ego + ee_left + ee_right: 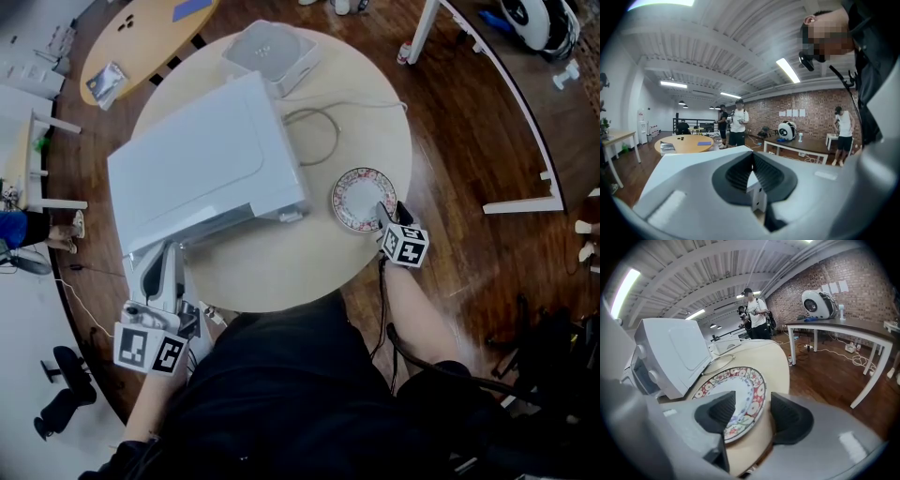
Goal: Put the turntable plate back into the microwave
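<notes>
Right gripper [749,414]: jaws spread, astride the near rim of the plate [356,195], which lies flat on the table [281,272] beside the microwave [202,169]. Left gripper [752,161]: apparently pinching the open door [162,270]. Risk: such a shallow rim bite may let the plate tip or slip when lifted.

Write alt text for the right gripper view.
The right tool, jaws apart, straddles the near rim of a floral-rimmed plate lying on a round wooden table. A white microwave stands to its left; people stand far behind.
</notes>
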`<action>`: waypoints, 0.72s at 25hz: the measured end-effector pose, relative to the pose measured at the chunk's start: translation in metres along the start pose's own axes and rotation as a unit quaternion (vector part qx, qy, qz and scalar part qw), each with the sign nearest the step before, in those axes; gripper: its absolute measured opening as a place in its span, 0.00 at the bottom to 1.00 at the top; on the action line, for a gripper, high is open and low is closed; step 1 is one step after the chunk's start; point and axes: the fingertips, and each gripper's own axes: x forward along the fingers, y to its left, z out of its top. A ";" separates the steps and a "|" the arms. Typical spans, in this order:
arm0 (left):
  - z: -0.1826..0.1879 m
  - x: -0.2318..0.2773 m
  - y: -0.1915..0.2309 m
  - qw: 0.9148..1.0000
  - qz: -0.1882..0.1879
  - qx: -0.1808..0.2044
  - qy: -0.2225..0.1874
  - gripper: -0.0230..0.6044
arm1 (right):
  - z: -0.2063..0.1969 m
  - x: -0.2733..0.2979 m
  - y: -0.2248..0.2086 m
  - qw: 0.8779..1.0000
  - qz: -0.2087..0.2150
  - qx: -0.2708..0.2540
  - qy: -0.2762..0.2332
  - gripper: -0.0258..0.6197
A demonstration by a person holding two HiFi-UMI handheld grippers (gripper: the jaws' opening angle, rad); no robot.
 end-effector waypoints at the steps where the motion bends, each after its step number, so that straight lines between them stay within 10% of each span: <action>1: -0.001 0.000 -0.001 1.000 0.001 -0.003 -0.001 0.04 | 0.000 0.000 0.000 1.000 0.000 -0.004 0.001 0.39; 18: -0.007 -0.023 0.020 1.000 0.002 -0.004 -0.008 0.04 | -0.007 0.004 -0.010 0.998 -0.044 0.008 0.049 0.23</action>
